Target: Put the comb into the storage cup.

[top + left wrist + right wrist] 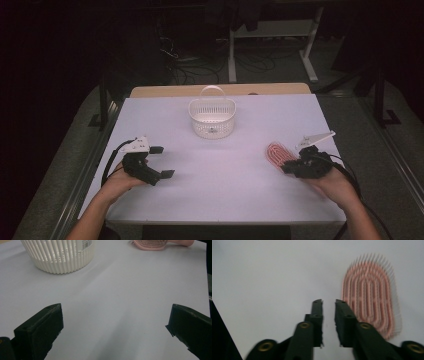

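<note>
Pink brush (370, 293) beside right gripper (328, 302) — jaws slightly parted, empty

We see a white table (220, 170) filling the middle of the high view, a strip of bare wood at its far edge; a white slatted basket (212, 121) with a handle stands on it at upper centre; a pink hairbrush (276, 153) lies bristles-up on it at right of centre; the lower middle is bare white surface.

White basket (212, 118) on table (225, 175)
</note>
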Action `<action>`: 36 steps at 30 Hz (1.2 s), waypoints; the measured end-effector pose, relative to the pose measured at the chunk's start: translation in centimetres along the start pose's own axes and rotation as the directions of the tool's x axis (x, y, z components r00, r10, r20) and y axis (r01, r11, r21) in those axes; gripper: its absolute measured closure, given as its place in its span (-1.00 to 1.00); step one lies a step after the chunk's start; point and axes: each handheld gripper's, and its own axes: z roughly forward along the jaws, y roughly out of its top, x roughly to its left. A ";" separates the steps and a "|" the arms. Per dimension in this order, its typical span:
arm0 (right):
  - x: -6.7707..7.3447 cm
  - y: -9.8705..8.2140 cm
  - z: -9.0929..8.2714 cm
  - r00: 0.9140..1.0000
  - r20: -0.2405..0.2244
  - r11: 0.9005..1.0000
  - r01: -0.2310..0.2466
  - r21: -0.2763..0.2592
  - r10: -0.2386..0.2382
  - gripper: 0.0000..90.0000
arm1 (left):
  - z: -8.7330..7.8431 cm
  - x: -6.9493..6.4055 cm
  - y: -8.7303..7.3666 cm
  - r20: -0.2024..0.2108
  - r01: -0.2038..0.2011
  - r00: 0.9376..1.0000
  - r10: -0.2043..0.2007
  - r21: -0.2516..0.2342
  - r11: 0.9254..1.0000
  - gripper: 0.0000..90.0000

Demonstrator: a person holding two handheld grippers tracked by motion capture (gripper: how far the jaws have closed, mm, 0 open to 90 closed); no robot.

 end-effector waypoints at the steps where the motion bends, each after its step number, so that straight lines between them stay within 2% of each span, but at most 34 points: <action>1: 0.1 0.4 -0.1 1.000 -0.005 1.000 -0.003 -0.022 0.003 0.52 | 0.0 0.0 0.0 0.000 0.000 1.000 0.000 0.000 1.000 -1.00; 6: 0.8 2.3 -0.2 1.000 -0.006 0.993 -0.008 -0.114 0.007 0.14 | -0.2 0.0 0.0 0.000 0.004 1.000 -0.004 -0.005 1.000 -1.00; 11: 1.2 3.8 -0.1 1.000 -0.004 0.982 0.010 -0.189 -0.011 -0.20 | -0.5 -0.1 0.1 0.008 0.015 1.000 -0.015 -0.008 1.000 -1.00; 16: 1.2 4.3 -0.1 1.000 -0.007 0.971 0.007 -0.238 -0.009 -0.56 | -0.5 -0.1 0.0 0.012 0.013 1.000 -0.013 -0.003 1.000 -1.00; 18: 1.2 4.2 0.0 1.000 -0.004 0.972 0.009 -0.236 -0.010 -0.75 | -0.5 -0.2 0.0 0.016 0.009 1.000 -0.009 -0.001 1.000 -1.00; 20: 1.2 4.1 0.1 1.000 0.005 0.970 0.013 -0.242 -0.012 -0.84 | -0.5 -0.2 0.0 0.016 0.005 1.000 -0.005 0.001 1.000 -1.00; 28: 1.2 4.0 0.1 1.000 0.001 0.970 0.021 -0.244 -0.021 -0.87 | -0.5 -0.1 0.0 0.017 0.004 1.000 -0.004 -0.006 1.000 -1.00; 36: 0.9 3.7 -0.6 0.999 0.027 0.972 0.028 -0.233 -0.022 -0.86 | -0.6 0.0 -0.1 0.020 0.012 1.000 -0.011 -0.010 1.000 -1.00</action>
